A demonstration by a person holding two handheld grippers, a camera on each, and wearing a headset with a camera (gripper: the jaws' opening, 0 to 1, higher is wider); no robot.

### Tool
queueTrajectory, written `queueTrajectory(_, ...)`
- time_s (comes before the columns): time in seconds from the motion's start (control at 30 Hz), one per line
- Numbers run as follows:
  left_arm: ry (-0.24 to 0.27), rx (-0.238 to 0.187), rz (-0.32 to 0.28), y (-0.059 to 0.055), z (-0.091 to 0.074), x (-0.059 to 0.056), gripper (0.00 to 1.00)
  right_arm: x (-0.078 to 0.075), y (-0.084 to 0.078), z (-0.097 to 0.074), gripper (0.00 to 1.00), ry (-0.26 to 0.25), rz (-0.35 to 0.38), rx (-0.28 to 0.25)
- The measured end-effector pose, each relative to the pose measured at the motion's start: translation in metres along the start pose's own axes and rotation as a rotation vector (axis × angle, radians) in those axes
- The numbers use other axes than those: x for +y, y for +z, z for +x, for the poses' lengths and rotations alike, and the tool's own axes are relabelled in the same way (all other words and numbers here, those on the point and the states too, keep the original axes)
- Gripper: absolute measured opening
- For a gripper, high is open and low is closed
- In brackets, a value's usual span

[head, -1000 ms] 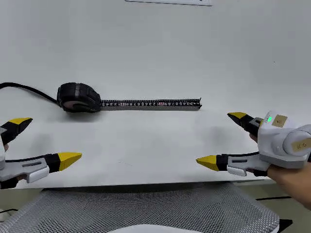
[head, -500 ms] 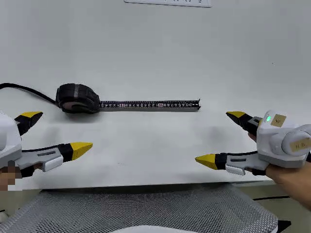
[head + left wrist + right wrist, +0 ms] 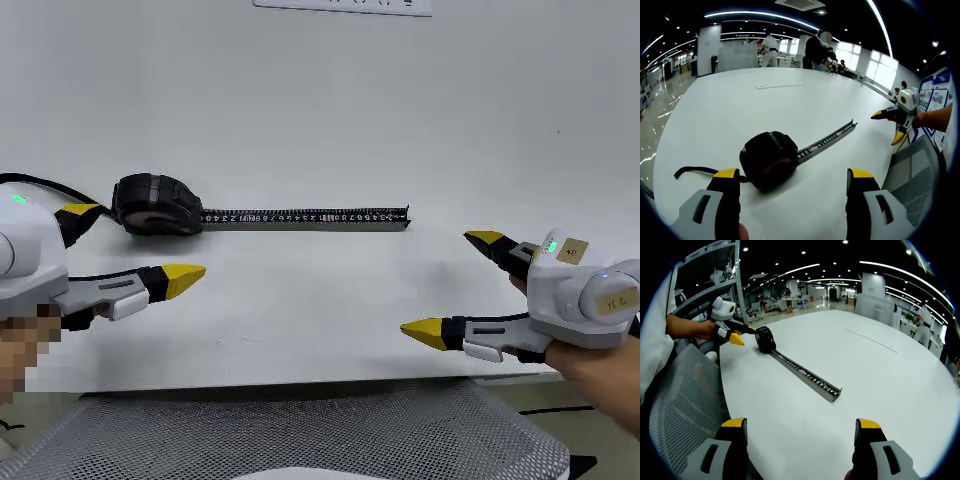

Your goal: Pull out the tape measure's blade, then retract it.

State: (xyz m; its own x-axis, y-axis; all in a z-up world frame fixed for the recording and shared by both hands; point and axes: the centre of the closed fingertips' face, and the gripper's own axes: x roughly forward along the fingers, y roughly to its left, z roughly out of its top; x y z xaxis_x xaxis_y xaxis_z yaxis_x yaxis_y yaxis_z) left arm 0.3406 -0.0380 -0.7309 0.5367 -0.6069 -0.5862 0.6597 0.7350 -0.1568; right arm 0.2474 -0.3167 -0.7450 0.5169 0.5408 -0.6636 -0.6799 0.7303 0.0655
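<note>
The tape measure (image 3: 157,205) sits on the white table (image 3: 330,100), toward the person's left, a dark rounded case resting on its side. Its blade (image 3: 305,217) is pulled out and lies flat on the tabletop, running straight from the case toward the person's right and ending at a small hook. A black strap (image 3: 40,183) trails from the back of the case off to the left. The left gripper (image 3: 135,243) is released, its two yellow-tipped jaws spread wide and holding nothing. In the left gripper view the case lies just ahead of the jaws and roughly centred between them, near the far jaw tip but apart from it. The right gripper (image 3: 452,284) is also released, jaws wide and empty, and hangs above the near right part of the table. The hook end of the blade lies ahead of it, near the jaw tips but not touching them. A grey mesh chair (image 3: 300,430) shows below the table's near edge.
</note>
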Motion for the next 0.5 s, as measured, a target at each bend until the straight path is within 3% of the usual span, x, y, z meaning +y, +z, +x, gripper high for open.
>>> queueTrajectory(0.5,0.017,-0.02,-0.042,0.0023,0.0074,-0.0008,0.85,-0.0004,0.0015,0.0002,0.86,0.0,0.002,-0.006)
